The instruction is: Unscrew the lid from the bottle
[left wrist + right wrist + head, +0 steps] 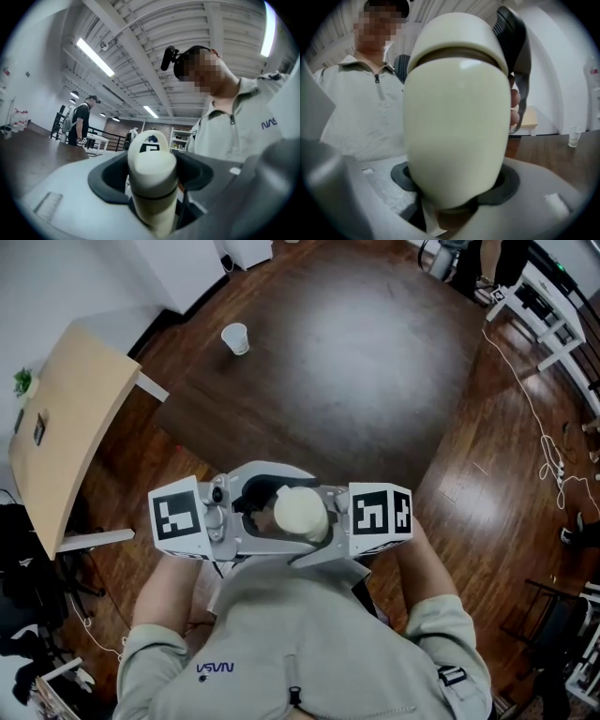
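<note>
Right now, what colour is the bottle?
The bottle is cream, best seen in the right gripper view.

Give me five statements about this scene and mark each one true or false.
1. The bottle rests on the dark table. False: it is held up in front of the person's chest, off the table.
2. The lid is on the bottle. True.
3. The cup lies on its side. False: it stands upright on the dark table.
4. The bottle stands between the fingers of the right gripper. True.
5. The person's top is black. False: it is light grey.
</note>
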`<state>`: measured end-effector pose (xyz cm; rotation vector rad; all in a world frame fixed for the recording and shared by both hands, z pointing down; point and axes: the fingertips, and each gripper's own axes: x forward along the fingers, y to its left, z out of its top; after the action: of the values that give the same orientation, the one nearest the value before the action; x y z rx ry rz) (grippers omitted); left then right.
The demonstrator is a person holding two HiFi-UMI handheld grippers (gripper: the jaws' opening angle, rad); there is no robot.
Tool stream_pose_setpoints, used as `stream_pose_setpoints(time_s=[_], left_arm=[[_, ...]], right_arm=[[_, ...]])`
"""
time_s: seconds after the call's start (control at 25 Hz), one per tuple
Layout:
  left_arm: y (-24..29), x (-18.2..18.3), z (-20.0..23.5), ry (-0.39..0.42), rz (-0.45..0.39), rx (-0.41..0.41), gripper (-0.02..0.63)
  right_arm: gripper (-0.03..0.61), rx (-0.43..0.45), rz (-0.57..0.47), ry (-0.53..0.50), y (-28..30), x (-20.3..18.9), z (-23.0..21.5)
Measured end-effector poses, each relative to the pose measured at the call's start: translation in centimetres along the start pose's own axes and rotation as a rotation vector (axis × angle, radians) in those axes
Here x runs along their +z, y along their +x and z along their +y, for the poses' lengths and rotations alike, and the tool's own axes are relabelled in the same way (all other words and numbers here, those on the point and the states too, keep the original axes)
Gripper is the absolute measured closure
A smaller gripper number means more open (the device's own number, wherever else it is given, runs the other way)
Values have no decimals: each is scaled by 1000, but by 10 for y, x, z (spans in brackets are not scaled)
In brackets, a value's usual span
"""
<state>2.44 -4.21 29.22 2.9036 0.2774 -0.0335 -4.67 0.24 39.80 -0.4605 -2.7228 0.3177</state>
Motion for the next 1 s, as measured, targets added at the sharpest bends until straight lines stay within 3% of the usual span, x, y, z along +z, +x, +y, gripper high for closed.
stream_pose_setpoints(time_s=[0.08,0.32,0.48,0.76,1.0], left_arm=[[0,0,11,46,-1,82,305],[-2,4,45,204,12,424,305],[-1,7,60,234,-21,602,305],[1,10,69,223,-67,761,307],[-1,9,70,203,-97,828,307]], right_arm=[[279,-140,14,-7,-5,-2,-20],[279,-723,122,-72,-38,-8,-95],[279,-998,106,-51,-60,-10,-120],[279,-1201,102,-7,-79,-14,-130],[279,-1263,110,-5,-83,-18,-131]])
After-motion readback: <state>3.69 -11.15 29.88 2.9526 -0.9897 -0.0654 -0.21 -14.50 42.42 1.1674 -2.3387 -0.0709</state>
